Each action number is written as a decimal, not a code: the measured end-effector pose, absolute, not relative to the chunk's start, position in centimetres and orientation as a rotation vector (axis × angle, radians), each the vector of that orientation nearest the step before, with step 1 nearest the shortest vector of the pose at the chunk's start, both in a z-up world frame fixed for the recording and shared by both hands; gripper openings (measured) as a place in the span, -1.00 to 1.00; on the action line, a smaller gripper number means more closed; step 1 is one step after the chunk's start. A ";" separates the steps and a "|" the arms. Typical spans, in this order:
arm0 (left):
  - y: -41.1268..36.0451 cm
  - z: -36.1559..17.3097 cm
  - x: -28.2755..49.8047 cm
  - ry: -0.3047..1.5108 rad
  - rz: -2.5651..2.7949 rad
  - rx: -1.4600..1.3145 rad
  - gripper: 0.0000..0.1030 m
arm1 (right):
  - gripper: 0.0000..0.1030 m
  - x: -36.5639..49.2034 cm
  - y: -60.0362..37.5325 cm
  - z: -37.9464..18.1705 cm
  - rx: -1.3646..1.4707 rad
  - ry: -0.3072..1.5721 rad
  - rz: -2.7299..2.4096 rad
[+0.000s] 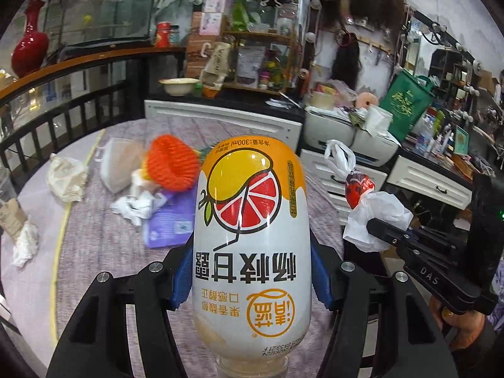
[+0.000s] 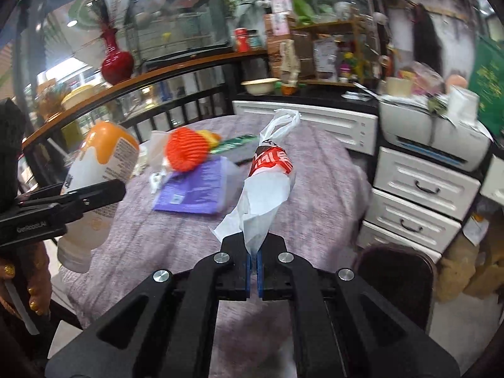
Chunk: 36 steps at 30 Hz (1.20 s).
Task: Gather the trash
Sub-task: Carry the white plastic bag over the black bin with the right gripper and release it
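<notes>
Two pieces of trash are already up in the air, and plenty more waits on the bench [image 1: 104, 252] with its purple cloth. Along the left edge lie a crumpled tissue [image 1: 25, 245] and a wad of paper [image 1: 66, 177]; further in sits a face mask [image 1: 121, 164], then scrunched white tissues [image 1: 134, 206], an orange foam fruit net [image 1: 171, 163] and a flat purple packet [image 1: 171, 220] near the middle, none of it picked up yet. No bin shows in either view, so where the haul goes I can't say. Now the left gripper [image 1: 252, 271]: its blue-padded fingers [image 1: 181, 280] are pinching the drink bottle [image 1: 250, 220] by its sides, bottle held neck towards the camera and base pointing out over the bench, clear of the cloth. Over to the right gripper [image 2: 254, 269]: its fingers [image 2: 249, 271] are pressed together on the tail of a white plastic bag [image 2: 267, 195] with a red printed band, the knotted handles sticking out ahead, the bag hanging free above the right side of the bench. My read: the job is partly done, two items secured, most of the pile remaining.
</notes>
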<state>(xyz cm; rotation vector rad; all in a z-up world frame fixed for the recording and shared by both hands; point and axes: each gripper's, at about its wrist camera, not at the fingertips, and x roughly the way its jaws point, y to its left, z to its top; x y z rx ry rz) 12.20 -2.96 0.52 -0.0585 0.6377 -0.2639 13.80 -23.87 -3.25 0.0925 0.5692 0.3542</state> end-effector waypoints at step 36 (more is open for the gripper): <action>-20.4 -9.5 14.8 0.942 -0.455 0.148 0.18 | 0.37 19.6 -38.5 -24.8 0.201 0.991 -0.176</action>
